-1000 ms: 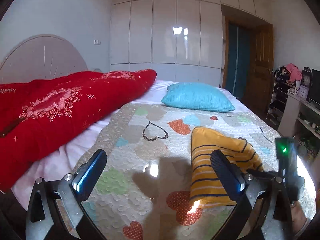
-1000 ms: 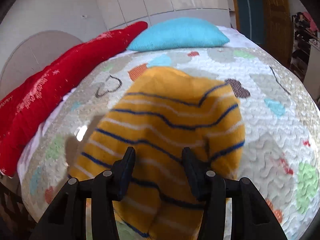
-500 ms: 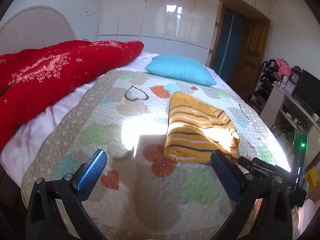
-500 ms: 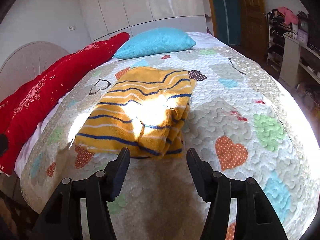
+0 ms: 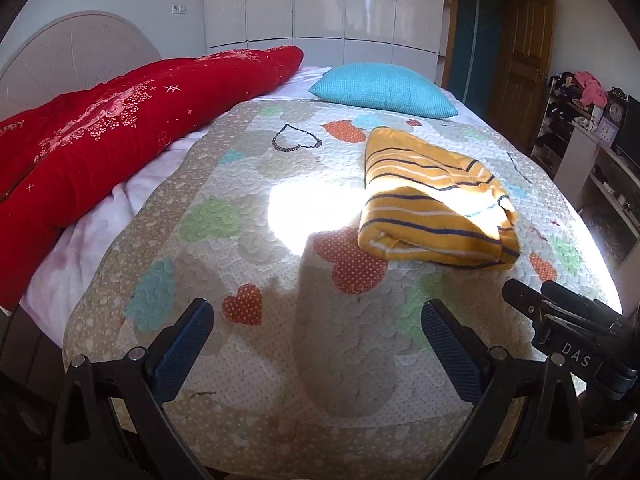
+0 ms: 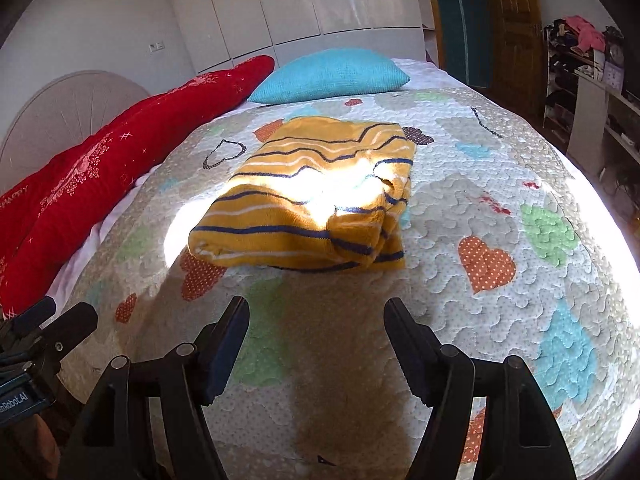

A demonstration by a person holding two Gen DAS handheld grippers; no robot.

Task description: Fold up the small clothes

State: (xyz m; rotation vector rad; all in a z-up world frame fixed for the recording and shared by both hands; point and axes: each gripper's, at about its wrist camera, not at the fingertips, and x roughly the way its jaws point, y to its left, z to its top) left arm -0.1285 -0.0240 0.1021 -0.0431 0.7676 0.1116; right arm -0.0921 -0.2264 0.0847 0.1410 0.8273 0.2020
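On the quilt [image 6: 500, 168] lay the striped jumper [image 6: 316, 196], folded — seemingly finished; my left gripper [image 5: 316, 344] gaped empty; my right gripper [image 6: 316, 340] was opening, empty.

yellow navy-striped garment [image 6: 316, 196], heart-patterned quilt [image 6: 500, 208]

Sun patch blows out the top of the folded striped top [image 6: 304, 204], so the creases there are unreadable. Can't see how many layers are underneath. Red blanket [image 5: 100, 140] runs off the left edge. Shelf clutter [image 5: 580, 96] on the right is too small to tell apart.
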